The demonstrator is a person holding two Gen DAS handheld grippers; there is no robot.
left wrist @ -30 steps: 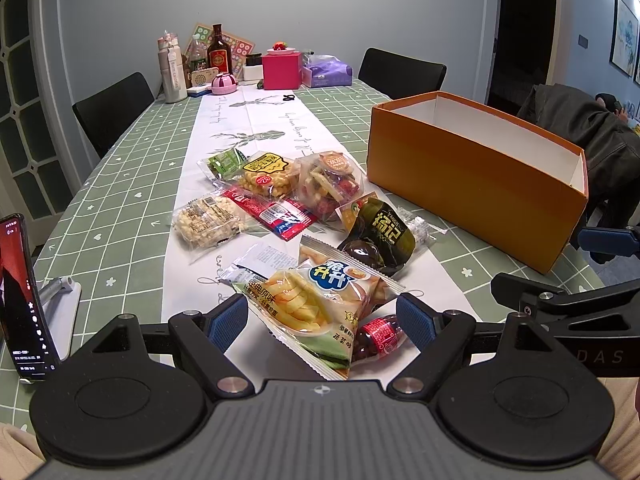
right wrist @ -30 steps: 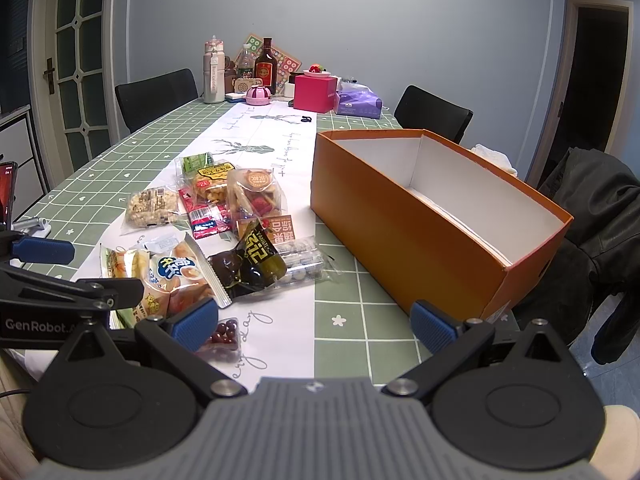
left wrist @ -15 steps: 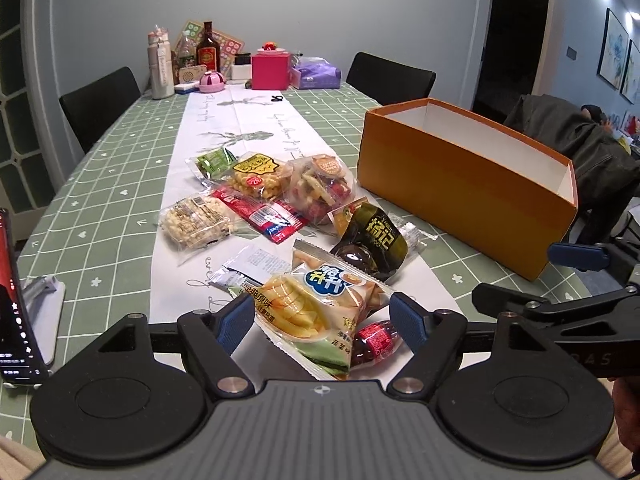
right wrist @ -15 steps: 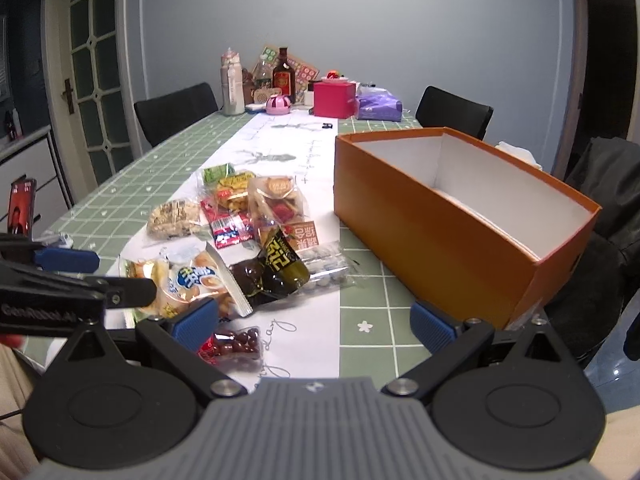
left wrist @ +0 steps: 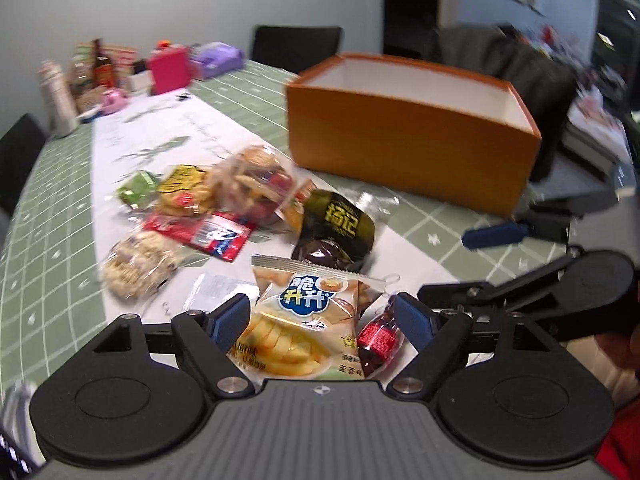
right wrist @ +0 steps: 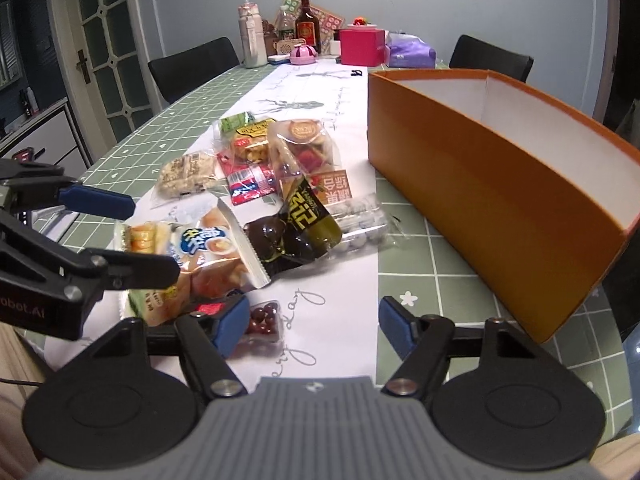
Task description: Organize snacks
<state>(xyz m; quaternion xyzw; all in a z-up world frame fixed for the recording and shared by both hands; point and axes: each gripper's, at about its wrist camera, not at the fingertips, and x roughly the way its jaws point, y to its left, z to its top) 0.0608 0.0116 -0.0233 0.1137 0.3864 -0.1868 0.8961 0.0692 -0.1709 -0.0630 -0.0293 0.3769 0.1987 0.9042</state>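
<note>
A bag of fries-style chips (left wrist: 304,320) is lying flat directly ahead of the left gripper (left wrist: 324,320), framed between its spread fingers, its serrated top edge pointing away. Just right of it, a small clear pack of dark red candies (left wrist: 378,338) is sitting against the right finger. Beyond the chips, a dark green-and-black pouch (left wrist: 336,236) is resting, partly overlapping a clear packet of pale round sweets (right wrist: 358,220). Farther ahead, a red wrapper (left wrist: 208,234), a puffed-rice cake bag (left wrist: 138,262), a yellow-labelled cookie bag (left wrist: 186,190), a small green packet (left wrist: 136,188) and a clear bag of mixed pastries (left wrist: 258,182) are lying clustered. An open orange box (left wrist: 404,148) is standing empty ahead to the right.
</note>
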